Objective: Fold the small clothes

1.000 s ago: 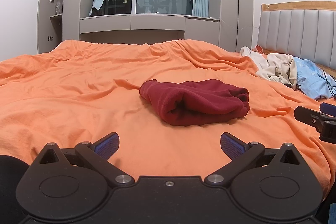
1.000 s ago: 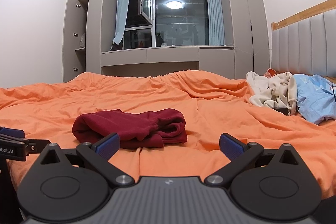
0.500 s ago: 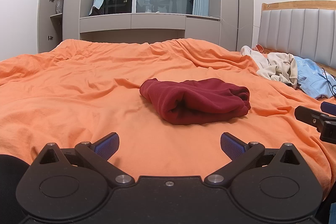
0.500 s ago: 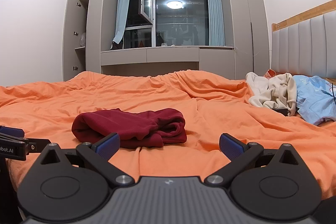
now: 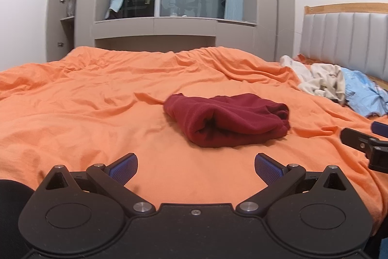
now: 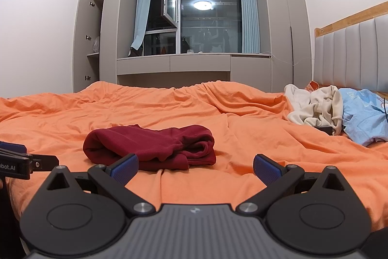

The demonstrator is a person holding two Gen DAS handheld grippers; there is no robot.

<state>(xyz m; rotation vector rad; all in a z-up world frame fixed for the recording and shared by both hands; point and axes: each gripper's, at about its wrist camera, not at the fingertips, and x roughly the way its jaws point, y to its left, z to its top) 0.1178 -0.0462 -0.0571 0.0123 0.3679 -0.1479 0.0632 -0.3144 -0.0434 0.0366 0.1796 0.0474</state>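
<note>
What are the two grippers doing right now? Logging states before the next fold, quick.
Left gripper: open, holding nothing, short of the dark red garment.
Right gripper: open, holding nothing.

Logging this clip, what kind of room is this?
A bedroom, most likely: a bed with an orange duvet, a padded headboard, and built-in wardrobes around the window.

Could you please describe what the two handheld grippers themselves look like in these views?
The left gripper has a smooth black body with round discs, silver pivot bolts, angular black linkages and blue ribbed finger pads. The right gripper is built the same, but its centre plate is grey and ribbed. Seen from the right view, the left one's side carries white lettering ending "bot.AI".
</note>
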